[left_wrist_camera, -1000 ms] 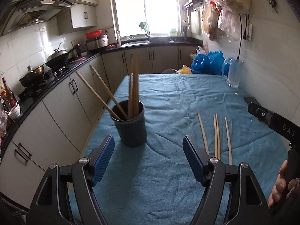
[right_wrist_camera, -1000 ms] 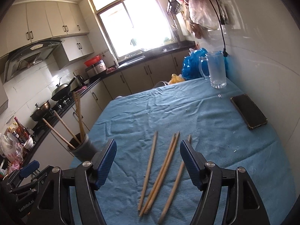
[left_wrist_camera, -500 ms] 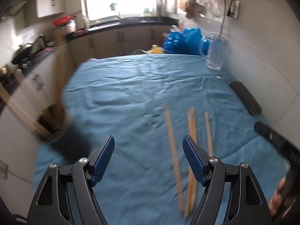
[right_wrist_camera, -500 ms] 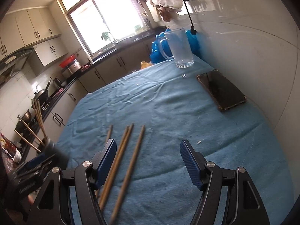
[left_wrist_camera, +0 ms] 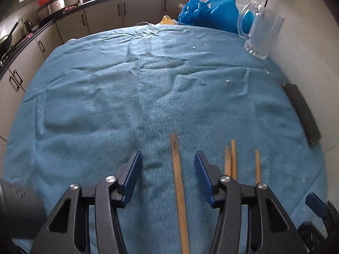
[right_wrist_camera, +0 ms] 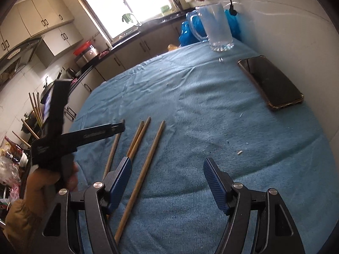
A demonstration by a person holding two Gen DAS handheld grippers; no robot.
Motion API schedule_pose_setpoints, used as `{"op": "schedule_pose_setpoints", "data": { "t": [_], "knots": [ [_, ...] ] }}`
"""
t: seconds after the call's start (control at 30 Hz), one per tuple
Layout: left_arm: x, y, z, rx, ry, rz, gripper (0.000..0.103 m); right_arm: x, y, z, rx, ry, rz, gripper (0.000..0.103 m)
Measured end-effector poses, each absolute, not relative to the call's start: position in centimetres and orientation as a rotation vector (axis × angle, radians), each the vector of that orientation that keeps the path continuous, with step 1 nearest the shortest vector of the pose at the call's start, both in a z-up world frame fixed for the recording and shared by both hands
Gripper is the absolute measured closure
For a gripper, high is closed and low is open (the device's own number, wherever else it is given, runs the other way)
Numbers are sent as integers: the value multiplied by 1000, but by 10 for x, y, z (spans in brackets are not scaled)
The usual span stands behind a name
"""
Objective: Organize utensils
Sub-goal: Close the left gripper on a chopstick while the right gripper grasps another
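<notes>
Several wooden chopsticks lie on the blue tablecloth [left_wrist_camera: 131, 89]. In the left wrist view my left gripper [left_wrist_camera: 167, 165] is open, its jaws on either side of one chopstick [left_wrist_camera: 178, 182]; three more chopsticks [left_wrist_camera: 233, 160] lie to its right. In the right wrist view my right gripper [right_wrist_camera: 167, 175] is open and empty, with one chopstick [right_wrist_camera: 144, 171] just inside its left finger [right_wrist_camera: 120, 180]. The left gripper's body [right_wrist_camera: 70, 135] hangs over the leftmost chopstick [right_wrist_camera: 111, 154]. The dark holder with chopsticks [right_wrist_camera: 35, 114] shows at the far left, mostly hidden.
A black phone [right_wrist_camera: 271, 84] lies near the wall on the right; it also shows in the left wrist view [left_wrist_camera: 302, 112]. A clear glass mug [right_wrist_camera: 216, 27] and blue plastic bags [left_wrist_camera: 207, 12] stand at the table's far end. Kitchen cabinets [left_wrist_camera: 27, 63] run along the left.
My left gripper swung right from the holder and came down over the leftmost chopstick. My right gripper shifted right, so the chopsticks now lie at its left side.
</notes>
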State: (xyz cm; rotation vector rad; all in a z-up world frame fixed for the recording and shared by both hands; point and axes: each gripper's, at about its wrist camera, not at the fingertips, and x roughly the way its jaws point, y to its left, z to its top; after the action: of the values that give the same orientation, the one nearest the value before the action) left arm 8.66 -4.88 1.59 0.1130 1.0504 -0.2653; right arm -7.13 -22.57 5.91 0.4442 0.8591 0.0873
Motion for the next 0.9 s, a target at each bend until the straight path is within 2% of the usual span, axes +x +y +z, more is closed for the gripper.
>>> {"op": "schedule_pose_setpoints", "data": {
  "t": [0.07, 0.1, 0.13, 0.33, 0.4, 0.47, 0.53, 0.73, 0.9],
  "knots": [
    [93, -50, 16, 132, 1048, -254, 73, -66, -223, 56, 435, 875, 95, 28],
    [95, -49, 16, 133, 1050, -249, 88, -64, -222, 56, 431, 883, 98, 28],
    [97, -47, 17, 132, 1053, -242, 95, -61, -221, 55, 423, 894, 101, 29],
    [79, -21, 17, 53, 1107, -303, 96, -36, -199, 55, 294, 940, 115, 32],
    [68, -15, 17, 42, 1111, -313, 96, -25, -191, 52, 229, 966, 114, 39],
    [59, -11, 17, 37, 1104, -322, 96, -12, -182, 48, 162, 999, 114, 56],
    [56, -9, 17, 47, 1095, -331, 96, -1, -177, 43, 122, 1033, 103, 63],
    [66, -5, 17, -1, 1116, -348, 96, 34, -172, 36, 62, 1138, 51, 65],
    [75, -7, 15, -37, 1125, -359, 96, 56, -172, 36, 35, 1195, 27, 72]
  ]
}}
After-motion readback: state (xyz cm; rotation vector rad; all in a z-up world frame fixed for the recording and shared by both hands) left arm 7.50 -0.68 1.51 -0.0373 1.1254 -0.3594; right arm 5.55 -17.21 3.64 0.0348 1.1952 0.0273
